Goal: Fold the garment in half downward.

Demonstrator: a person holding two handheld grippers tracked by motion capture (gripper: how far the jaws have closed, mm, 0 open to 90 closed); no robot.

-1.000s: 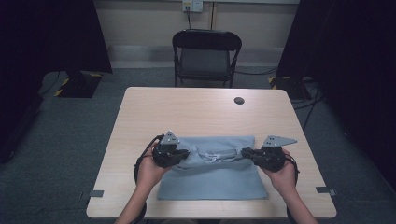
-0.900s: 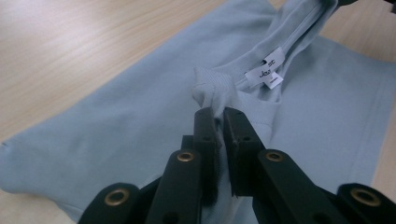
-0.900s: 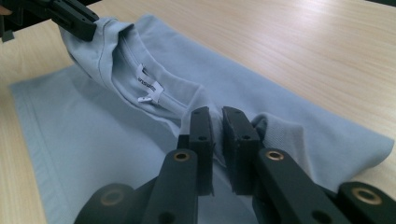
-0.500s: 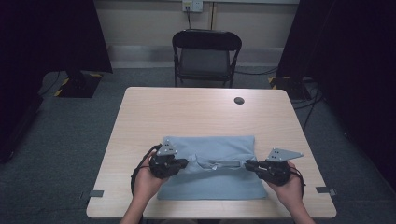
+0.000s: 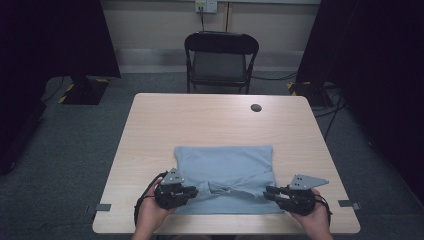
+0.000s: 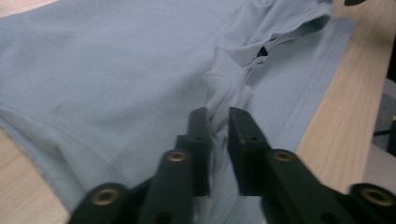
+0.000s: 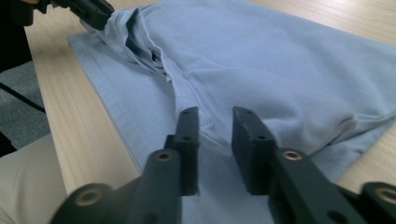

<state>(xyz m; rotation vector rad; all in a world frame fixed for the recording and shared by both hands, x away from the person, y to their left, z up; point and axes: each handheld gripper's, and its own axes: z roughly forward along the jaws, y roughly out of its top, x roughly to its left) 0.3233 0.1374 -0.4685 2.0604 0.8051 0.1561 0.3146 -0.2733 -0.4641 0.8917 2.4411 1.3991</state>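
From above, the light blue shirt (image 5: 226, 175) lay folded over on the table's (image 5: 210, 120) near half, the collar edge brought forward, so this fold looked done. In the left gripper view, the left gripper (image 6: 218, 122) had just been opening, cloth loose between its jaws. In the right gripper view, the right gripper (image 7: 215, 122) had likewise been spreading, over the shirt; further folds probably remained.

1. Right gripper (image 7: 214, 140) low over the light blue shirt (image 7: 280, 60), jaws just opening, cloth between them, pads clear.
2. Left gripper (image 7: 88, 11) at the shirt's far folded edge.
3. Wooden table (image 7: 70, 116) alongside.
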